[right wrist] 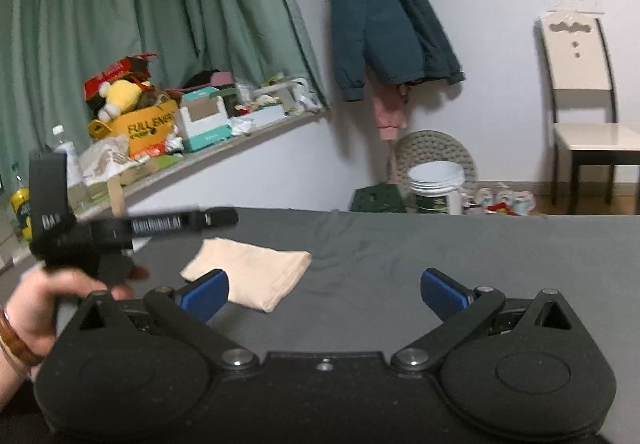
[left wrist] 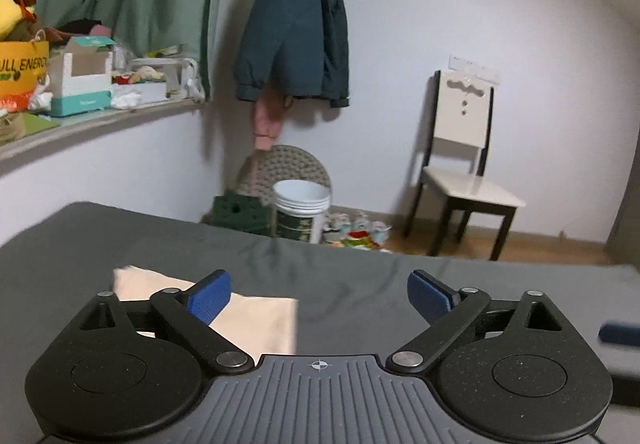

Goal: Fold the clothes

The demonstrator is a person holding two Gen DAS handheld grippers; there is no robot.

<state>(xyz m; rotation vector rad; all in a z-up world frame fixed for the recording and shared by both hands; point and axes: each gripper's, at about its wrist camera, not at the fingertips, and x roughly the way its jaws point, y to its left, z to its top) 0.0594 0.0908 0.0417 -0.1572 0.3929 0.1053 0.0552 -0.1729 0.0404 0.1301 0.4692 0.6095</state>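
1. Toward the left side of the grey bed [right wrist: 400,244], well short of its far edge, lies the cloth [right wrist: 256,272]: a peach piece already folded into a flat rectangle of several layers.
2. Left gripper [left wrist: 319,298] has its blue pads spread wide with nothing between them; the cloth sits just under and beyond its left pad [left wrist: 210,302]. The right view shows this tool from the side, held in a hand [right wrist: 52,304] at the bed's left edge.
3. Right gripper [right wrist: 324,296] is likewise wide and empty, near the cloth's right corner.
4. By the look of it, the cloth is light, soft and limp; layers may slide apart, so pinch a corner or the folded edge through all layers.
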